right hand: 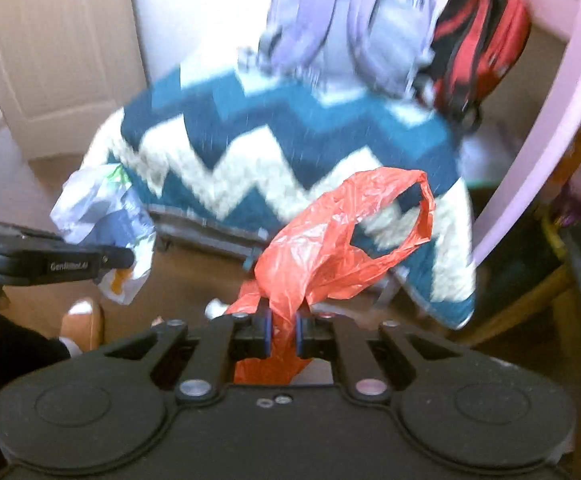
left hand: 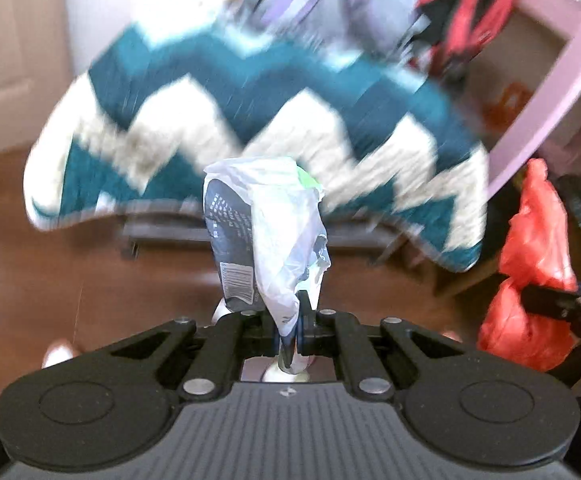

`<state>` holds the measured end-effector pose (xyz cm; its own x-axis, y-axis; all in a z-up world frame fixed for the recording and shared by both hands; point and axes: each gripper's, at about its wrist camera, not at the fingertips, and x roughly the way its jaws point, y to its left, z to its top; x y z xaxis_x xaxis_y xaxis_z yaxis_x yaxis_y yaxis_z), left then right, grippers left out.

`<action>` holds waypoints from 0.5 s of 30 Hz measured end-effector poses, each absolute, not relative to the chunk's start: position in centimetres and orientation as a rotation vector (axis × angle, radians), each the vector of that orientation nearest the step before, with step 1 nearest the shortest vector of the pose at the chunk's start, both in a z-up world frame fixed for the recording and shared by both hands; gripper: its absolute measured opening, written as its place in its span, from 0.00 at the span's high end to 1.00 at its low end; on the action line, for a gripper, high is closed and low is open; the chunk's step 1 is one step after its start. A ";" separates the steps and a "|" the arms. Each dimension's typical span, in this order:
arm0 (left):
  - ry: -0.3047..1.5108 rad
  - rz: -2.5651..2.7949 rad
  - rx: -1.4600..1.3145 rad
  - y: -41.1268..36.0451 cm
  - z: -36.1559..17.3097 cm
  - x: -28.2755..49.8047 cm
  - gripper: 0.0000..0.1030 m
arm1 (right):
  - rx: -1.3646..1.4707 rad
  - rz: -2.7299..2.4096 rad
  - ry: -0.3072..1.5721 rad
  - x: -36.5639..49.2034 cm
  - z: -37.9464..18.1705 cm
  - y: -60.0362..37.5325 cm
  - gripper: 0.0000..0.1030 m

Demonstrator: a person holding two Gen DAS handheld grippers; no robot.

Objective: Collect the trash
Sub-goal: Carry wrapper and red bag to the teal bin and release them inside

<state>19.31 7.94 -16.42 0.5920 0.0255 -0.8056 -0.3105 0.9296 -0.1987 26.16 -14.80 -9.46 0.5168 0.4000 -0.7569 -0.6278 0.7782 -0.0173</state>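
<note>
Dangling from the left gripper (left hand: 290,334), the crumpled white and dark-printed plastic bag (left hand: 264,236) is hanging in the air above the brown wooden floor (left hand: 50,272), its thin tail pinched between the nearly closed blue pads. Beside it, the right gripper (right hand: 281,336) is clamping a crinkled orange-red plastic carrier bag (right hand: 330,240) the same way, the loop handle flopping free. Both grips are catching only a narrow twist of film, so either bag is at risk of sliding out if it gets swung or jerked; the loose handle is also liable to snag on the pale pink frame (right hand: 530,168) near the right edge. Behind the bags, a teal and cream zigzag blanket (right hand: 290,140) is lying over low furniture, with a lilac backpack (right hand: 350,24) and a red and black backpack (right hand: 486,36) above it. The white bag is showing a barcode (left hand: 239,280) and dotted print too blurred to read; the left gripper's side is reading something like "GenRobot.ai".
</note>
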 end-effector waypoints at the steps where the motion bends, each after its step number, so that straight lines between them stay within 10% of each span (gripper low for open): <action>1: 0.890 0.185 -0.326 7.4 -14.8 19.2 0.93 | -0.308 0.624 0.791 25.7 -8.4 -15.3 0.91; 15: 0.602 -0.062 -0.128 -4.7 2.6 20.9 0.93 | -0.318 0.451 0.479 23.0 5.2 -26.2 0.91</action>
